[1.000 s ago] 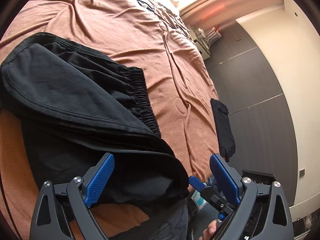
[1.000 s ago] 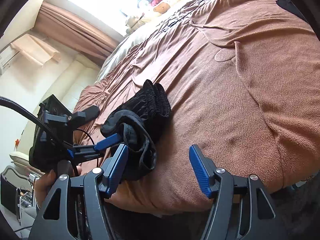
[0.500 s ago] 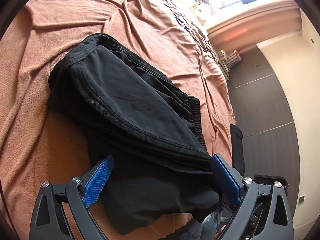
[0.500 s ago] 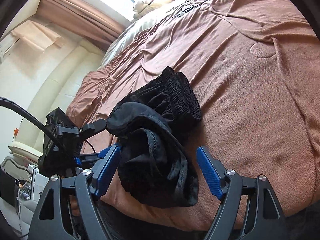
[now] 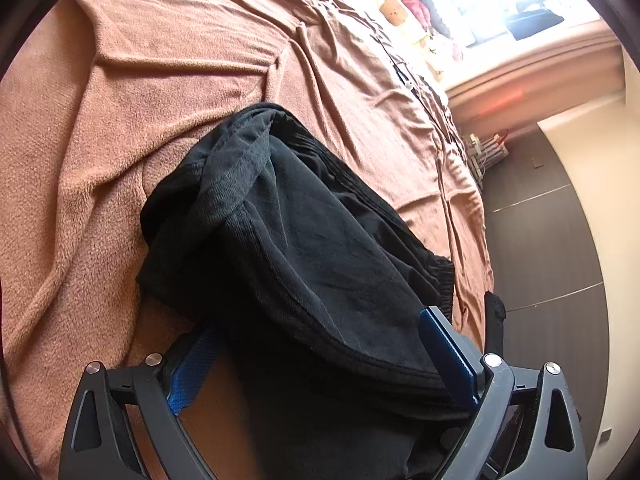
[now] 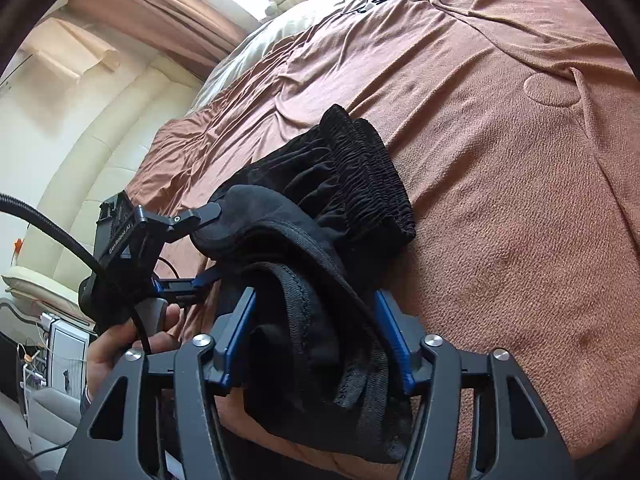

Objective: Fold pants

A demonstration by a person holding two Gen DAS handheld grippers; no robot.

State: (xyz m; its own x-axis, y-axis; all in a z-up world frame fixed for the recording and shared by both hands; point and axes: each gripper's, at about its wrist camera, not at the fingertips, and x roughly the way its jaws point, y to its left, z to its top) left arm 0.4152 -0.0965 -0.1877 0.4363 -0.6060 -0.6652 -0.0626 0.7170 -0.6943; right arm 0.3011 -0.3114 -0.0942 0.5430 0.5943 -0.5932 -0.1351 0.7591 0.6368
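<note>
Right wrist, one pants (image 6: 320, 248), two tools

Both wrist views close over pants (image 5: 320, 248)

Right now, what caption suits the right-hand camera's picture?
Right gripper straddling bunched black pants on a brown bedspread.

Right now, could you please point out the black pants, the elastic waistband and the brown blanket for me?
black pants (image 5: 320, 248): left wrist view, on the smooth top layer of the folded stack.
elastic waistband (image 6: 368, 176): right wrist view, on the gathered ribbed band.
brown blanket (image 6: 520, 208): right wrist view, on bare fabric beside the pants.
</note>
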